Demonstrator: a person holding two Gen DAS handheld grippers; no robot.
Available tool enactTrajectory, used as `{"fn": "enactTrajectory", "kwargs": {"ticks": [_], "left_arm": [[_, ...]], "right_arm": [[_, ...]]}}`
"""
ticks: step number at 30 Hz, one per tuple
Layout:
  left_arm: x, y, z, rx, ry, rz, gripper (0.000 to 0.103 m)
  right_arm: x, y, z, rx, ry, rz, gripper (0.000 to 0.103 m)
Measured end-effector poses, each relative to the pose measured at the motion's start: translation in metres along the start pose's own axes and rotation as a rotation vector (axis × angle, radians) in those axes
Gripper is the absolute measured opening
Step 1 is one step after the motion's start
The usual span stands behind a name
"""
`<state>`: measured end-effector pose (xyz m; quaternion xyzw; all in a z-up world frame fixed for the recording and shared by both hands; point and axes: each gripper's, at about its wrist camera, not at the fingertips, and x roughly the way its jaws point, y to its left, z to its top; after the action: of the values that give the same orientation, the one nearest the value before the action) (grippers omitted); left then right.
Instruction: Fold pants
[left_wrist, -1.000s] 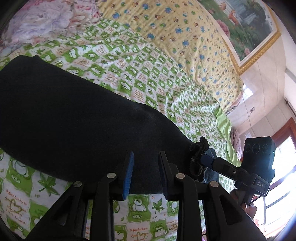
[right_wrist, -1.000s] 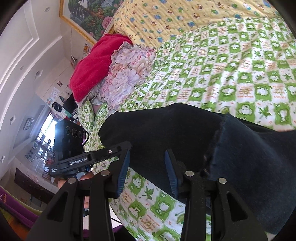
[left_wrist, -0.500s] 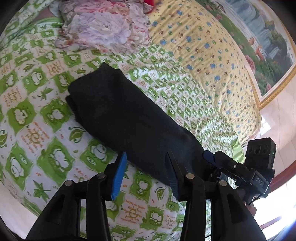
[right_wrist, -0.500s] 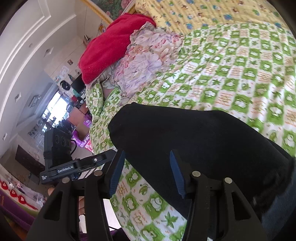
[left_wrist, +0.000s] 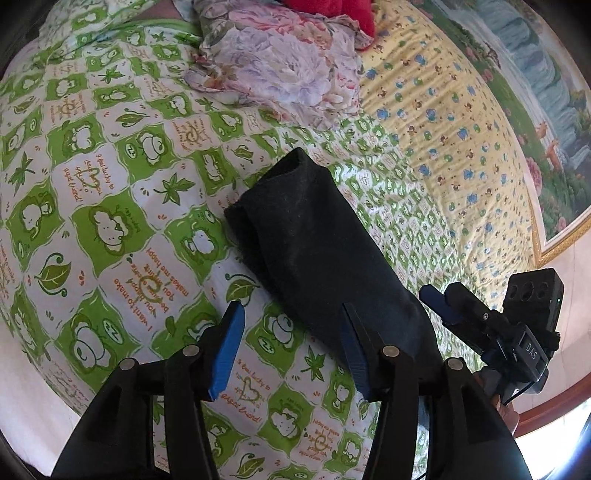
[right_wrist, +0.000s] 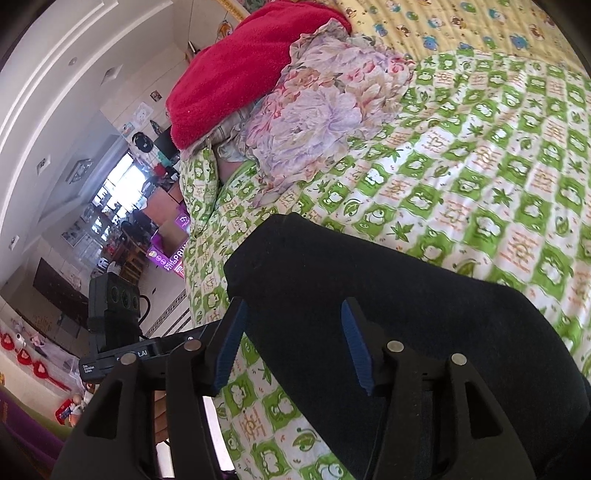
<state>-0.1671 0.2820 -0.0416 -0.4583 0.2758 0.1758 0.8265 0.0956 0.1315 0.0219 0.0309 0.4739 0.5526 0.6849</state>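
The black pants (left_wrist: 317, 243) lie folded in a long narrow strip on the green-and-white checked bedsheet (left_wrist: 110, 229). In the left wrist view my left gripper (left_wrist: 291, 332) hovers at the strip's near end. Its jaws are opening, with only sheet and the pants' edge behind them and nothing pressed. My right gripper (left_wrist: 443, 295) shows at the right, beside the same end. In the right wrist view the pants (right_wrist: 388, 295) run from the middle to the lower right. My right gripper (right_wrist: 293, 343) is above them, jaws opening, its pads apart from the cloth.
A flowered cloth (left_wrist: 288, 66) and a red blanket (right_wrist: 251, 66) are piled at the head of the bed. A yellow printed cover (left_wrist: 443, 129) lies along the far side under a framed picture (left_wrist: 546, 110). The bed's edge and the room floor (right_wrist: 166, 317) lie to the left.
Both grippers have drawn back from the pants and their jaws have widened. The pants now show as a whole folded strip, lying free on the sheet.
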Motion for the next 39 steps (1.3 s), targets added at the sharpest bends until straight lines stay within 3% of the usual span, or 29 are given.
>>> {"fn": "enactTrajectory", "kwargs": {"ticks": [7, 15, 19, 23, 25, 26, 29, 31, 39], "left_arm": [[0.012, 0.012, 0.009, -0.058, 0.001, 0.022, 0.057], [0.032, 0.019, 0.024, -0.101, 0.012, -0.004, 0.057], [0.038, 0.021, 0.029, -0.113, 0.009, -0.016, 0.057], [0.043, 0.017, 0.032, -0.090, 0.004, -0.006, 0.057], [0.044, 0.016, 0.033, -0.080, 0.000, -0.003, 0.057], [0.046, 0.015, 0.034, -0.075, -0.003, -0.001, 0.057], [0.050, 0.011, 0.038, -0.051, -0.016, 0.013, 0.050], [0.053, 0.010, 0.041, -0.039, -0.016, 0.024, 0.034], [0.041, -0.013, 0.047, -0.004, -0.033, -0.012, 0.024]], "right_arm": [[0.033, -0.003, 0.031, -0.065, 0.055, -0.010, 0.058], [0.099, -0.004, 0.076, -0.192, 0.213, -0.036, 0.058], [0.127, -0.003, 0.083, -0.213, 0.288, 0.008, 0.058], [0.153, -0.003, 0.087, -0.255, 0.356, -0.010, 0.057], [0.160, -0.005, 0.090, -0.247, 0.371, 0.018, 0.036], [0.162, -0.006, 0.092, -0.236, 0.378, 0.029, 0.036], [0.160, -0.005, 0.092, -0.241, 0.373, 0.034, 0.031], [0.154, -0.006, 0.092, -0.226, 0.360, 0.051, 0.028], [0.116, -0.002, 0.092, -0.182, 0.250, 0.107, 0.024]]}}
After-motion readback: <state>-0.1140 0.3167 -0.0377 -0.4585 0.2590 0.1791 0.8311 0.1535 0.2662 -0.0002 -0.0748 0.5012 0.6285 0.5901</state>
